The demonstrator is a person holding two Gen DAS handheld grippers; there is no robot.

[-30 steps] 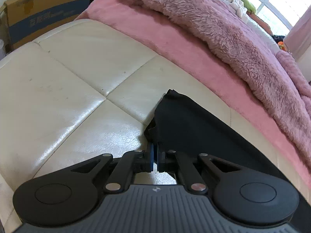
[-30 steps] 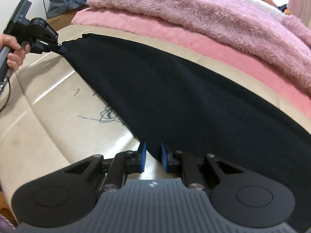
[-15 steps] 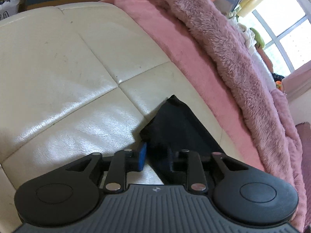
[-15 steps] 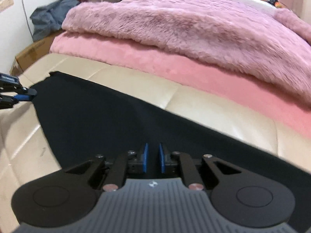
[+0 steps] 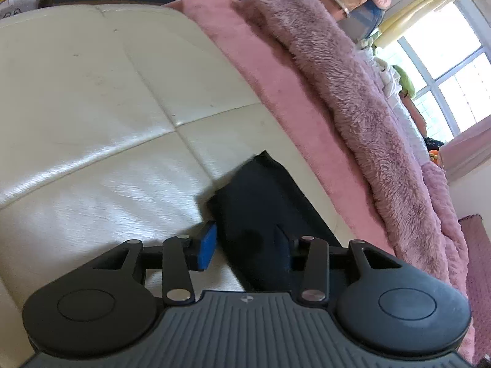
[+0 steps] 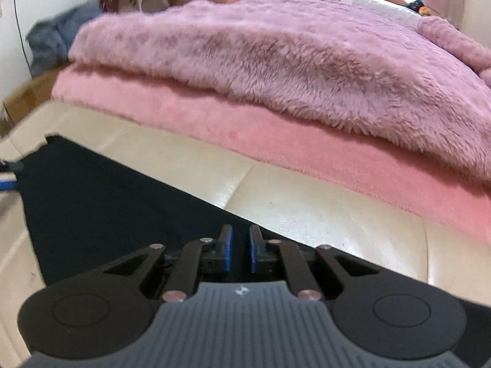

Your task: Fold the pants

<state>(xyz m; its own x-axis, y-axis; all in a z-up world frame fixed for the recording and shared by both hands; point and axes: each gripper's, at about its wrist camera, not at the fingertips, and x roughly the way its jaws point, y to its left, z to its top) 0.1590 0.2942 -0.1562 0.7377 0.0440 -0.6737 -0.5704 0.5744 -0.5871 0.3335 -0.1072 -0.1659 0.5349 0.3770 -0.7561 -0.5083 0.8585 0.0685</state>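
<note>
Two things have changed in the last second, and both concern the black, soft-knit pants [image 5: 260, 208] spread on the cream, cracked-leather cushion [image 5: 92, 122]. The left gripper [image 5: 248, 245], which a second ago was clamped tight on the narrow end of the cloth, has let go: its jaws are opening, one blue pad [image 5: 208, 243] now standing clear over bare leather while the end of the pants lies flat between the fingers, no longer pinched. The right gripper [image 6: 241, 253] has swung across from the near edge of the garment to its far edge, beside the pink fleece blanket [image 6: 245, 135] under the shaggy mauve throw [image 6: 276, 61]. Its pads have drawn almost together with dark fabric between them, so it seems clenched on the pants, though the view is blurred and whether the cloth is truly pinched is hard to confirm. The garment itself stretches long and flat across the cushion from the left gripper's end towards the right. I judge that the spreading step is finished on the left side, and the right hand is taking hold for a first fold, none of which has yet been made.
</note>
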